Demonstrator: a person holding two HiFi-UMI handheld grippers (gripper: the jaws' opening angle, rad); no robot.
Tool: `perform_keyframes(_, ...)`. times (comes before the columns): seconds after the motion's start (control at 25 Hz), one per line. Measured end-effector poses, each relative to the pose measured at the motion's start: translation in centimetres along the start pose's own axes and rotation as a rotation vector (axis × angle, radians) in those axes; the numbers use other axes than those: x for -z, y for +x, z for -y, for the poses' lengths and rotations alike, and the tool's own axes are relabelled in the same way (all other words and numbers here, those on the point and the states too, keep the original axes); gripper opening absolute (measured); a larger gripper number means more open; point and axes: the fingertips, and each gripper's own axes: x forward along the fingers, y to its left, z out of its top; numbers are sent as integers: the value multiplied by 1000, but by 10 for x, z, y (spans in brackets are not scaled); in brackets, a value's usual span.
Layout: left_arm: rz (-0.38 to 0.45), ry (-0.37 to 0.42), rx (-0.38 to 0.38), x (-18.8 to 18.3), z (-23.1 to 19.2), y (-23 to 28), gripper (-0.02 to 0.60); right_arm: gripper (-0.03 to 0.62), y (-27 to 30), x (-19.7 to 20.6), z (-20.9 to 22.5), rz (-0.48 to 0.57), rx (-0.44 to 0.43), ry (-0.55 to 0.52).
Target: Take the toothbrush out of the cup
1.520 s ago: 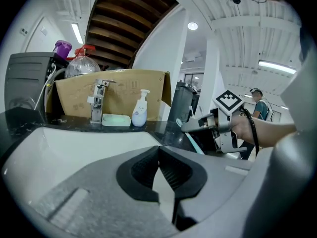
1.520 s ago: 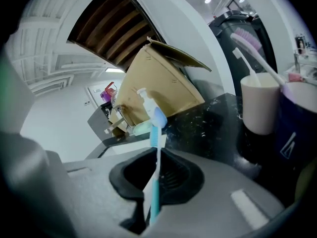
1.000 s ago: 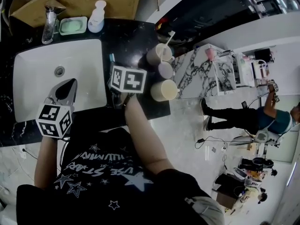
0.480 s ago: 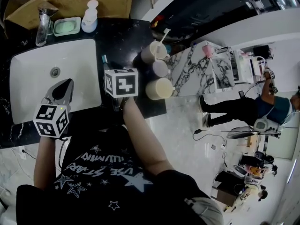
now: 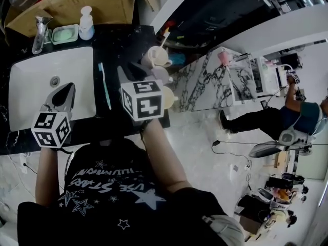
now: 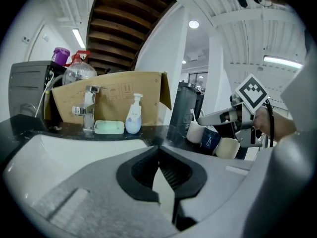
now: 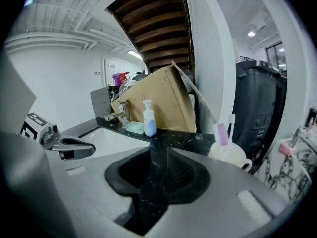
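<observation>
The right forearm reaches forward over the black bench (image 5: pixel 119 41). The right gripper (image 7: pixel 158 151) tips downward above the strip between the sink (image 5: pixel 31 86) and the cups. Its fingers have just been opening and stand a narrow gap apart, with nothing between them. The left gripper (image 5: pixel 69 86) hangs over the sink's near right part, its fingers meeting at the tips and empty.

The teal toothbrush (image 5: pixel 105 86) lies flat on the bench just beside the sink's right edge, out of any cup and clear of both grippers. Of the 3 cups at the bench's right end, the far cream cup (image 7: pixel 230 158) holds 1 pink-bristled toothbrush (image 7: pixel 221 134). What the other 2 hold I cannot tell. The soap dish (image 5: pixel 65 34) holds a green bar.

1 second ago the right gripper sat lower, and only the teal toothbrush's tip showed beside its marker cube. Now the whole brush lies in view.
</observation>
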Motion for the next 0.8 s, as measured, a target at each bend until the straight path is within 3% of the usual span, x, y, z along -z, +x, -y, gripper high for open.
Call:
perform_keyframes(0.24, 28, 17, -26, -10, 22, 4, 9, 109, -40, -20, 31, 92, 3, -107)
perform_keyframes(0.6, 32, 37, -63, -18, 48, 11, 9, 110, -44, -13, 80, 33, 41, -203)
perform_keyframes(0.8, 36, 40, -93, -20, 56, 16, 9, 110, -25, -3, 85, -45, 8, -302)
